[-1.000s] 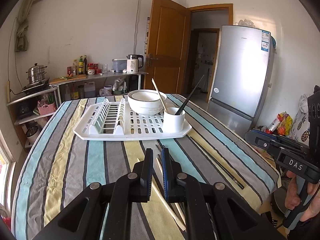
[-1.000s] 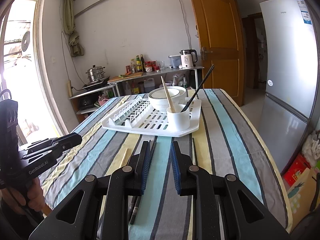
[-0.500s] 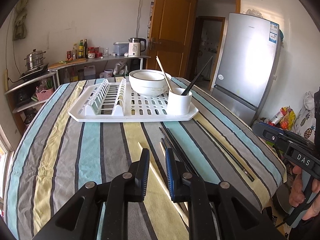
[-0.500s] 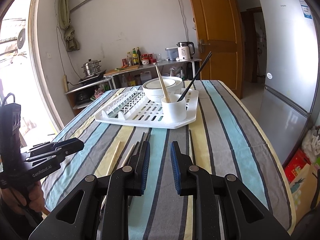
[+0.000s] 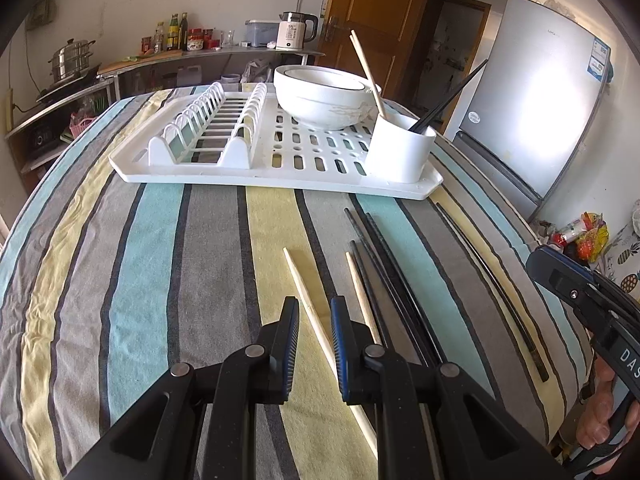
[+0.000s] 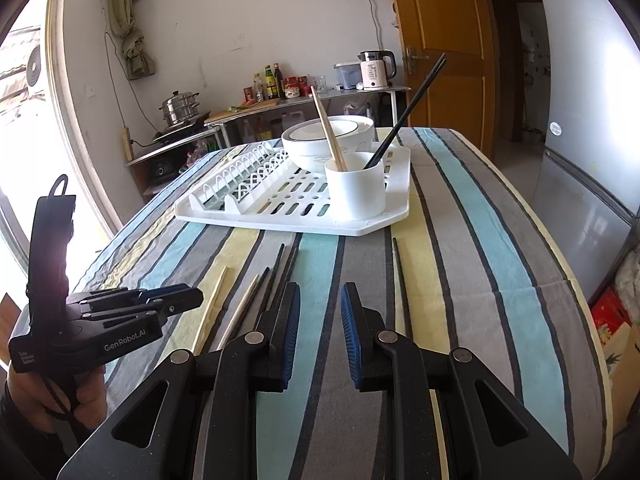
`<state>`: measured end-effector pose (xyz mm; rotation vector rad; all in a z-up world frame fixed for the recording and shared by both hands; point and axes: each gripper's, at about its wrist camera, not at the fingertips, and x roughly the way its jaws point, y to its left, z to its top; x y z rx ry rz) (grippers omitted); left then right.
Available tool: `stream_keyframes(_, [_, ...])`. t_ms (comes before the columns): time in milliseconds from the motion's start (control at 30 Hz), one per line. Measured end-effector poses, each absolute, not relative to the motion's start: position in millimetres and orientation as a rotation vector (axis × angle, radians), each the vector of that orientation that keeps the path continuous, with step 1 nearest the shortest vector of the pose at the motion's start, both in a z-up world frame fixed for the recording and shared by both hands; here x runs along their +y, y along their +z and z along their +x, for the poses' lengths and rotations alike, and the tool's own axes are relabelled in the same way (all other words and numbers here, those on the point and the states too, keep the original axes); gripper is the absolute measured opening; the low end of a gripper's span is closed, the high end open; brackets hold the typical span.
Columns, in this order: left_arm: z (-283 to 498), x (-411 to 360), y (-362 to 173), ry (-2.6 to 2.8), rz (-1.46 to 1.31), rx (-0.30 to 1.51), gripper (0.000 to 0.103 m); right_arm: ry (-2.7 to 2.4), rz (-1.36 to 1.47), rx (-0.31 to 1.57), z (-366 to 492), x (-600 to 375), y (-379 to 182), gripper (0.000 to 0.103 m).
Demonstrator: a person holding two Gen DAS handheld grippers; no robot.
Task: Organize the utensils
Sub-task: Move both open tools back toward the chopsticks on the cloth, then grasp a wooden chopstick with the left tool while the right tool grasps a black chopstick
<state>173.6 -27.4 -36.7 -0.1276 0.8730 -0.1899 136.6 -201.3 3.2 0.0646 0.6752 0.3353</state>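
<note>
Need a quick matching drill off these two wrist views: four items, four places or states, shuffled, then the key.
Items:
1. white cup
2. white bowl
3. lone black chopstick
4. left gripper

Places or states:
A. lying on the striped cloth, apart from the other loose sticks
B. open over a wooden chopstick
C. on the rack's near corner, holding chopsticks
D. on the rack behind the cup

Pairs: 1-C, 2-D, 3-A, 4-B

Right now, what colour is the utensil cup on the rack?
Plain white utensil cup; clearest in the right wrist view.
</note>
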Motion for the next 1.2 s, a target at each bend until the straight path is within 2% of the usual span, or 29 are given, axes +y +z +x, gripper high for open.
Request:
stream_keyframes(300, [193,-35,-50,-0.154,-0.076,0.895,0.016,0.369,0.045,0.742,165,-179,-13,0.022])
stream_keyframes(433, [195,-32,-50,-0.157,-0.052,0.889,0.007,0.383,0.032,0.782,177,-168,-22,0.022])
stream_keyframes(800, [195,-16,-47,-0.182,-0.044,0.893,0.005,0.383,-0.026,0.901,216,-141,-47,0.022])
stream_keyframes(1100, [199,-19,-48,-0.180,0.000,0.899,0.006,0.341,-0.140,0.908,227,-125,-45,0.022])
stream_keyframes(1167, [200,-21,-48,-0.179,0.017,0.897,0.007,0.343,-0.145,0.910,228,-124,-45,0.018])
stream_keyframes(1200, [200,-21,-48,-0.179,0.023,0.896,0.007,0.345,-0.146,0.910,229,-124,-45,0.013])
